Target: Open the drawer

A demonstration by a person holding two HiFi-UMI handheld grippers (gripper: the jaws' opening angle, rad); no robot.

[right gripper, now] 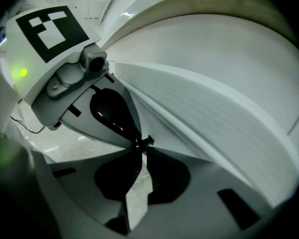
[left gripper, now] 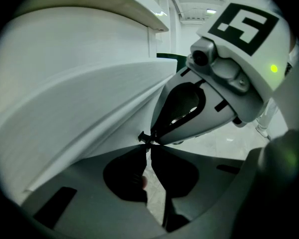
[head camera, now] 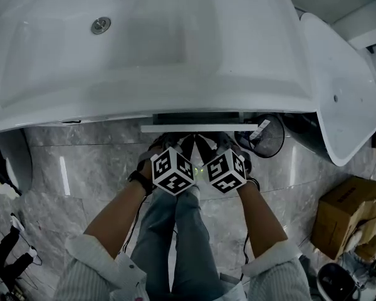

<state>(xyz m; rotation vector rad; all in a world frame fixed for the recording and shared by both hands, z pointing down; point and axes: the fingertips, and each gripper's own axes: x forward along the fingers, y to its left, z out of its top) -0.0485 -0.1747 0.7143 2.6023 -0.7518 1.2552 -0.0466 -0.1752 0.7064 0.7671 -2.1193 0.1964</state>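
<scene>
Grey marble floor (head camera: 81, 168) is spreading beneath a white washbasin (head camera: 175, 49), with a cardboard box (head camera: 349, 213) sitting at 4 o'clock. The drawer (head camera: 200, 128) is standing slightly out under the basin, at 12 o'clock of the left tool (left gripper: 148, 139) and right tool (right gripper: 142, 144), both clenching tip-to-tip by its edge.

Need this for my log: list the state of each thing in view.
Drawer: pulled partly out from under the sink.
Left gripper: fingers shut on the drawer's lower edge.
Right gripper: fingers shut on the same edge, beside the left.
Sink: empty.
</scene>
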